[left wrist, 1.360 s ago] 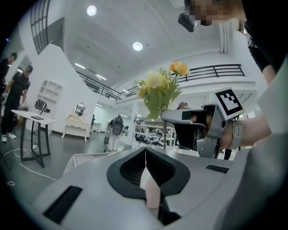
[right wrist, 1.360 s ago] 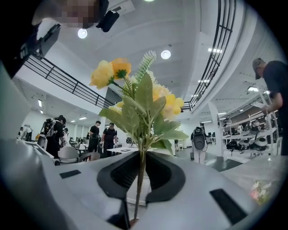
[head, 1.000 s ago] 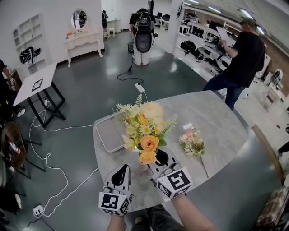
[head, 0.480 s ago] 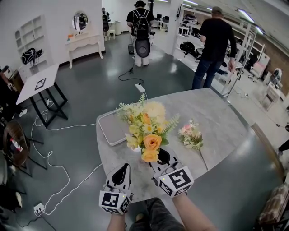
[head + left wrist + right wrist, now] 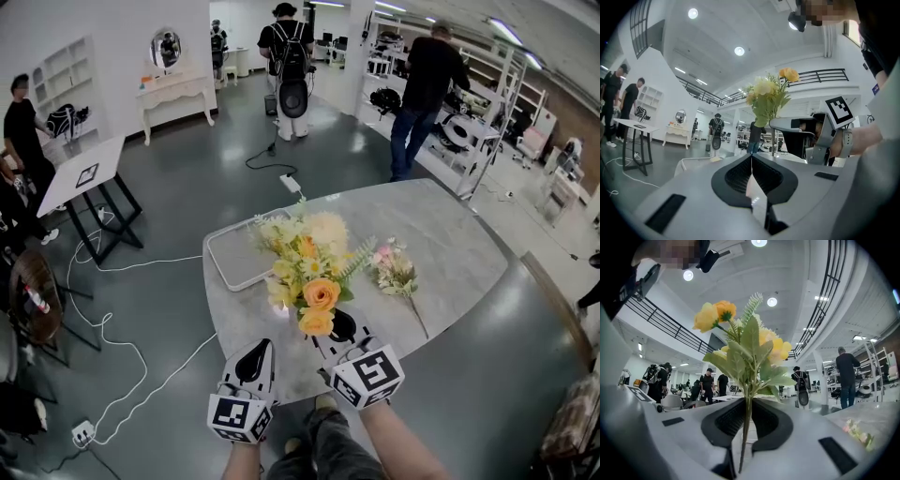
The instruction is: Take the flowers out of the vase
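Note:
A bunch of yellow and orange flowers [image 5: 305,258] stands upright over the near part of the grey marble table [image 5: 459,253]. My right gripper [image 5: 336,324] is shut on its thin green stem [image 5: 746,427], and the blooms [image 5: 745,338] rise above the jaws. My left gripper [image 5: 256,351] hovers beside it at the table's near edge, its jaws pressed together with nothing between them [image 5: 751,161]. From there the bunch [image 5: 768,96] and the right gripper [image 5: 777,124] show to the right. A small pink sprig [image 5: 394,272] lies flat on the table. I see no vase.
A flat grey tray [image 5: 234,262] lies on the table's far left. White cables [image 5: 112,328] trail over the floor at left, next to a white desk [image 5: 80,178]. Several people stand or walk beyond the table. A wooden chair back [image 5: 553,309] shows at right.
Both grippers have drawn back toward the table's near edge, the right one carrying the yellow bunch with it. The people in the background have walked on.

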The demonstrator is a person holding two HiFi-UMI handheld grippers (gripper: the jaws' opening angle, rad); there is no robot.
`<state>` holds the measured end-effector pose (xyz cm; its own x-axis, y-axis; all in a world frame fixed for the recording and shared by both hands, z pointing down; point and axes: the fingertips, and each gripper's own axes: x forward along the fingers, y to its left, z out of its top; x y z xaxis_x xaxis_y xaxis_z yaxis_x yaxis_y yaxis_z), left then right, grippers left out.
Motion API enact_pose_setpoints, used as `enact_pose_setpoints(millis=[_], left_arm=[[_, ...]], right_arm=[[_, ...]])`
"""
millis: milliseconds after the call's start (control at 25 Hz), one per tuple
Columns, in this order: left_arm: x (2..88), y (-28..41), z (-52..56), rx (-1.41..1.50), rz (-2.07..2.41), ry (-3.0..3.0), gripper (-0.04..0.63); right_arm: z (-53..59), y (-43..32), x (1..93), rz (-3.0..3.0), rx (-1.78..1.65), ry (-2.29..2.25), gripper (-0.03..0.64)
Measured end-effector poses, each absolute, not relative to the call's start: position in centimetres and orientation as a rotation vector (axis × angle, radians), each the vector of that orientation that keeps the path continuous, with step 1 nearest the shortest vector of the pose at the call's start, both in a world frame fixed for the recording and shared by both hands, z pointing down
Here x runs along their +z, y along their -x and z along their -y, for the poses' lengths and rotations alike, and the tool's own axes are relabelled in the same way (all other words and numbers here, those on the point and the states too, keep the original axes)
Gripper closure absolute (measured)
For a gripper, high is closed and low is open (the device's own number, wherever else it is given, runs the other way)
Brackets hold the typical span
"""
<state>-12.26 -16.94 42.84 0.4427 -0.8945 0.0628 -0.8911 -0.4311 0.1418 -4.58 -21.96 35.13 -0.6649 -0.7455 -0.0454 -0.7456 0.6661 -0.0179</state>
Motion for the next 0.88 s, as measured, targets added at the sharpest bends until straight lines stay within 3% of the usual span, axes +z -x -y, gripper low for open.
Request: enact_pose_setpoints(millis=[880], left_arm=[[42.9,9.7,15.0,-0.035,1.574,-2.520,0.581]], right_arm=[[19.4,1.7,35.9,-2.832,-0.032,1.255,0.565]])
